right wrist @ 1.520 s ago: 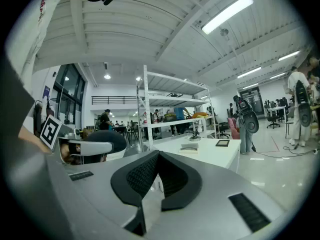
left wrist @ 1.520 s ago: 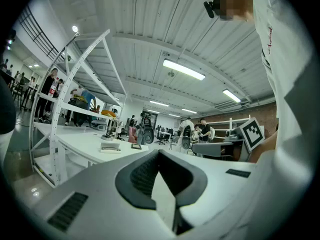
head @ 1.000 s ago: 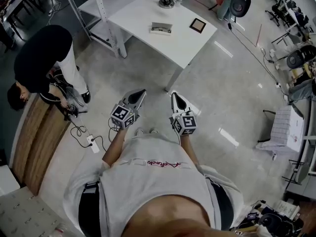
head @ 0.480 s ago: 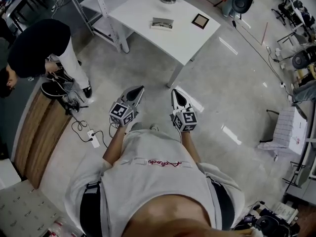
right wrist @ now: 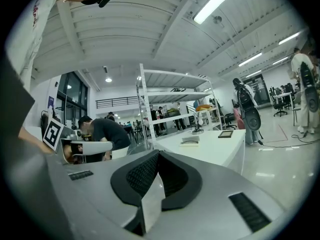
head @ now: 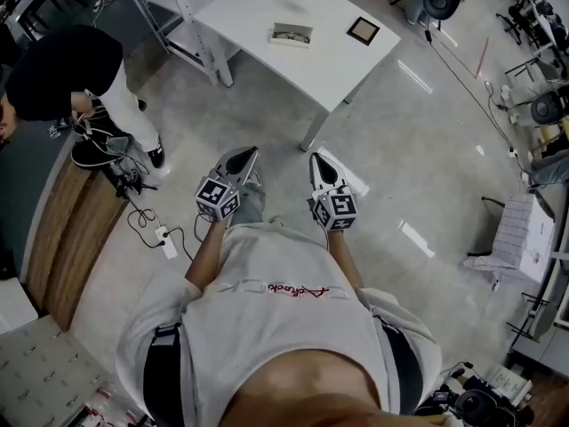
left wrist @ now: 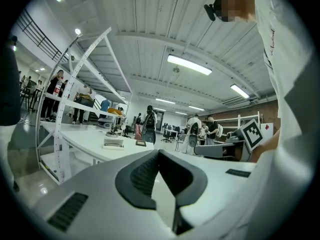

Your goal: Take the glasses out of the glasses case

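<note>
Both tools have crept up the head view since a second ago, as has the white table (head: 329, 69); the left tool (head: 250, 153) and right tool (head: 315, 159) hang over bare floor, jaws pressed together on nothing. Well apart from them, the flat grey rectangular glasses case (head: 291, 35) lies on the table near a small black square frame (head: 363, 31), so this looks like the approach. Next, I judge, the person must close in and spread the jaws to steady the case.

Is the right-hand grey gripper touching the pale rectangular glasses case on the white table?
Apart. The head view shows the right gripper over the floor, well short of the white table where the glasses case lies.
</note>
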Motion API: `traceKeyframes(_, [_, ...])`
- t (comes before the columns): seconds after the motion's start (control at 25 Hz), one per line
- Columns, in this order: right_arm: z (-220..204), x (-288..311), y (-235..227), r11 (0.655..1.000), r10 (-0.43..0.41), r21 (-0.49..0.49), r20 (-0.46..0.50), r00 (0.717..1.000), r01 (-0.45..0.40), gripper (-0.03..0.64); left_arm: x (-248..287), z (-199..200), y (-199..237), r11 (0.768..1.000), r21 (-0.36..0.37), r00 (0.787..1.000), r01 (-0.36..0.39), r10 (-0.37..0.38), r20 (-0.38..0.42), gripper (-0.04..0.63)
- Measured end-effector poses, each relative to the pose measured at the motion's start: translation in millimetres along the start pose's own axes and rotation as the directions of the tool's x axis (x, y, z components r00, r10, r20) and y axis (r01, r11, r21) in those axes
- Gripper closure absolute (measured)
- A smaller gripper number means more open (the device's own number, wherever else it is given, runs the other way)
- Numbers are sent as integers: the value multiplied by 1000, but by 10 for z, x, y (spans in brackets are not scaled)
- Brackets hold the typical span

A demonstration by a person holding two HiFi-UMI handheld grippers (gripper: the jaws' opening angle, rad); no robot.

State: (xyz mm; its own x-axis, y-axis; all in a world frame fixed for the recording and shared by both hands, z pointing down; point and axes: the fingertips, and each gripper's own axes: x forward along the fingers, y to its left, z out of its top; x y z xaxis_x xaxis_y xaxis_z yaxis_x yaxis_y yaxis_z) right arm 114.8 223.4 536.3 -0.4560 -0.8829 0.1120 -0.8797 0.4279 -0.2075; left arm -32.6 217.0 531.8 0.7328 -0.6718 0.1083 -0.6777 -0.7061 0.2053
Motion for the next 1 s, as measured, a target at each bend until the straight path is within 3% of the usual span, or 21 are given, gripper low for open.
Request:
traceKeyframes(0.32, [-38,207,-165,1000,-20,-14,11,1000,20,598,193,-107,135,1000,-16,1000,19,-19,-5,603])
traceKeyframes(1.0, [-51,1426,-535,1000,-2,-9,-56,998,2,598,929,56,1110,999,-24,999,24,-24,-28,603])
